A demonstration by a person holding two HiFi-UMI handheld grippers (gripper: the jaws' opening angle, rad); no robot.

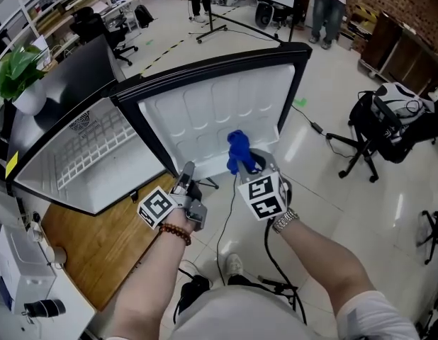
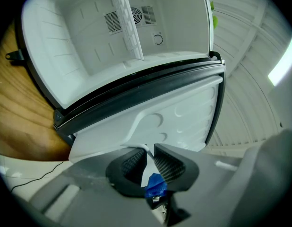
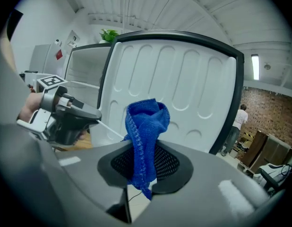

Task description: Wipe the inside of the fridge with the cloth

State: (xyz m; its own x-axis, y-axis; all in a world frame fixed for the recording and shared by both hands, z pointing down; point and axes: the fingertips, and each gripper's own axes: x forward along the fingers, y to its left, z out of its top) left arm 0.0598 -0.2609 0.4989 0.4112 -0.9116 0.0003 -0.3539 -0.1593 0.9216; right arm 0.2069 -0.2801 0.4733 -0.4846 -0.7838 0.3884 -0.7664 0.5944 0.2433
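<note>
A small white fridge [image 1: 91,154] stands on a wooden table with its door [image 1: 219,112] swung wide open. Its white inside and a wire shelf [image 2: 129,27] show in the left gripper view. My left gripper [image 1: 187,170] is at the door's lower edge, its jaws [image 2: 148,157] shut on the door's thin white rim. My right gripper [image 1: 242,165] is level with the door's inner face and shut on a bunched blue cloth [image 3: 146,126], which sticks up from the jaws. The right gripper view shows the left gripper [image 3: 65,112] to the cloth's left. A bit of blue cloth [image 2: 155,186] shows below the left jaws.
The wooden table [image 1: 91,246] carries the fridge and a white device [image 1: 20,275]. A potted plant [image 1: 17,69] sits on top of the fridge. A black office chair with bags [image 1: 389,126] is on the right. People [image 1: 329,6] stand far behind. Cables lie on the floor.
</note>
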